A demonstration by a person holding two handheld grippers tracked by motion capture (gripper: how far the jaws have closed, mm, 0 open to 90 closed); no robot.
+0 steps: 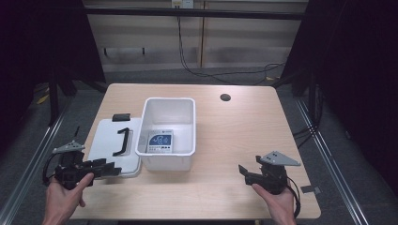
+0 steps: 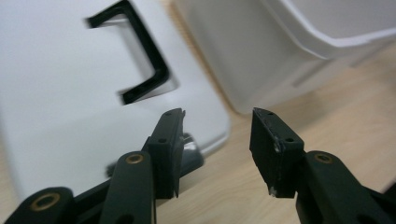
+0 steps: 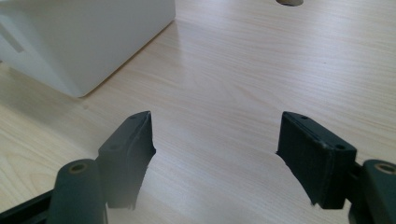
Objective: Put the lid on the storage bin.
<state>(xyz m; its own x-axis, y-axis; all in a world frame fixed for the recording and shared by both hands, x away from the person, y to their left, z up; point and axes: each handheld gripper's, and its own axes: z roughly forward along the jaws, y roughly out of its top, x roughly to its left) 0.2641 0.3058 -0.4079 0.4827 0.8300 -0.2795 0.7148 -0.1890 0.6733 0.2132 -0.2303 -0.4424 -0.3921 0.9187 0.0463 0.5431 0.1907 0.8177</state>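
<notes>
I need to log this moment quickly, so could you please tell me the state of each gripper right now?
Left gripper: open, holding nothing, fingers at the near corner of the white lid.
Right gripper: open, holding nothing, over bare table.

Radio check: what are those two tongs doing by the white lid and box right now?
Left tongs open, at the lid's near corner, nothing gripped. Right tongs open over bare table. Lid lies flat beside the open white box. Nothing in the way.
</notes>
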